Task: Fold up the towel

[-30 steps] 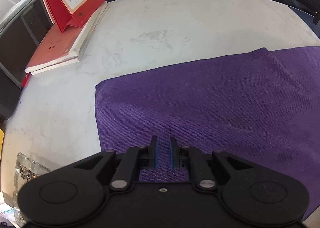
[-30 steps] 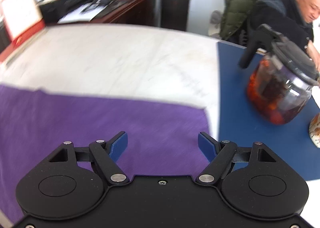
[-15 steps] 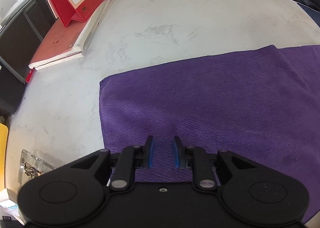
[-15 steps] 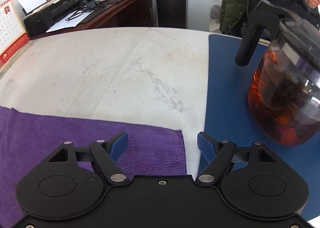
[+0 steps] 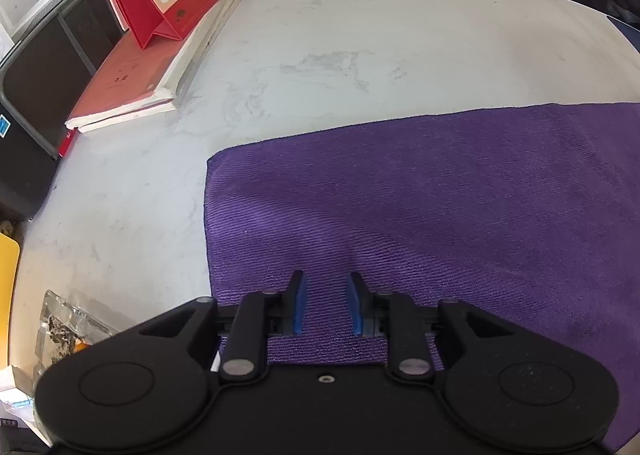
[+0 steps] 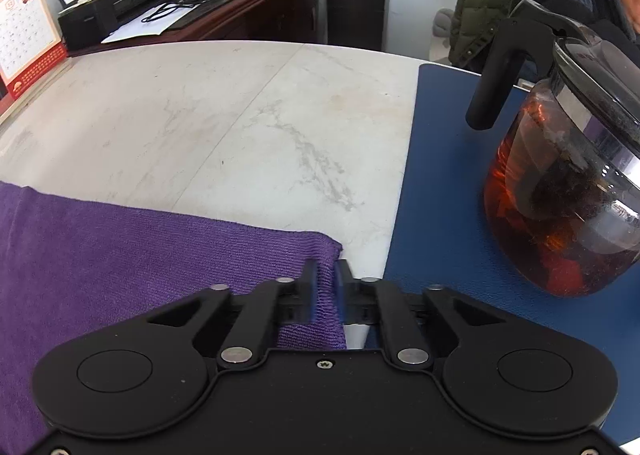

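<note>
Right tool [image 6: 327, 283] – snapped shut on towel [image 6: 120, 255] corner | left tool [image 5: 325, 303] – eased slightly apart over towel

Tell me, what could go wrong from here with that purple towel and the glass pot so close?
1. The right gripper has just closed on the purple towel at its very corner, so the thin bite might slip when lifted.
2. The glass teapot, full of dark tea, stands close beside that gripper; a wide swing could knock it.
3. The left gripper has been opening, its pads apart over flat cloth, so the fold may rise unevenly.
</note>
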The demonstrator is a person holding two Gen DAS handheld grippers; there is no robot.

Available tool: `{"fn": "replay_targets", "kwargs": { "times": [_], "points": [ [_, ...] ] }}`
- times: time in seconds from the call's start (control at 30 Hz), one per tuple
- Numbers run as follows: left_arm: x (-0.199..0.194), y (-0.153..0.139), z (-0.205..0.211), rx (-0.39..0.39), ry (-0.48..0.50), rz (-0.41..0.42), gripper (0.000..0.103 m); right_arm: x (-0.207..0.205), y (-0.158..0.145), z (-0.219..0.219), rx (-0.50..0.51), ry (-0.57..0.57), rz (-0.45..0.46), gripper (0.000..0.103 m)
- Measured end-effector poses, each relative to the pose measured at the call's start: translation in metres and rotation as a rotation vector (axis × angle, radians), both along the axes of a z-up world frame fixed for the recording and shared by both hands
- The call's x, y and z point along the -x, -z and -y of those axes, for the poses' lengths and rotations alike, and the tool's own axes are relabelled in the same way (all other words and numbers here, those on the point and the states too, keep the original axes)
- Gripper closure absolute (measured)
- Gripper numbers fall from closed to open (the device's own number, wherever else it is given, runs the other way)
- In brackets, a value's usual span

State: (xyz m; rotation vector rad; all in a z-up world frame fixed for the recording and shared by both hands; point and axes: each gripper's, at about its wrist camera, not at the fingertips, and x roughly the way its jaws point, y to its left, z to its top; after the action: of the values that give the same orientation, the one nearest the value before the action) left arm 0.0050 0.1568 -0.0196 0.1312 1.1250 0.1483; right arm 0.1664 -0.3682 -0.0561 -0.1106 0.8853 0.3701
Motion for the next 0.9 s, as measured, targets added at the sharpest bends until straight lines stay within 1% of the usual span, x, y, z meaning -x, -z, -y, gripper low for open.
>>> {"fn": "replay_targets", "kwargs": {
  "times": [0.1,0.23,0.4,0.57,0.7,0.8,0.87,0.9],
  "points": [
    [-0.005,0.0,0.003,-0.011,0.015,-0.004,0.082,0.005,0.0,0.001,0.008,0.0,0.02,0.1],
    [-0.016,0.001,0.006,-0.019,0.045,-0.006,0.082,0.014,-0.002,0.01,-0.009,0.047,0.024,0.1],
    [-0.031,0.002,0.014,-0.021,0.079,0.001,0.082,0.021,-0.006,0.02,0.006,0.086,0.036,0.1],
    [-0.041,0.003,0.016,-0.017,0.101,0.003,0.082,0.017,-0.002,0.024,0.035,0.097,0.045,0.1],
    [-0.038,0.004,0.014,-0.006,0.091,0.007,0.082,0.007,0.003,0.022,0.063,0.088,0.055,0.099],
    [-0.035,0.003,0.012,-0.002,0.081,0.012,0.082,0.004,0.003,0.021,0.07,0.108,0.066,0.093],
    [-0.032,0.003,0.012,-0.009,0.074,0.013,0.082,0.006,0.0,0.022,0.059,0.131,0.079,0.08],
    [-0.03,0.002,0.012,-0.014,0.07,0.013,0.082,0.007,-0.002,0.022,0.057,0.139,0.087,0.077]
  ]
}}
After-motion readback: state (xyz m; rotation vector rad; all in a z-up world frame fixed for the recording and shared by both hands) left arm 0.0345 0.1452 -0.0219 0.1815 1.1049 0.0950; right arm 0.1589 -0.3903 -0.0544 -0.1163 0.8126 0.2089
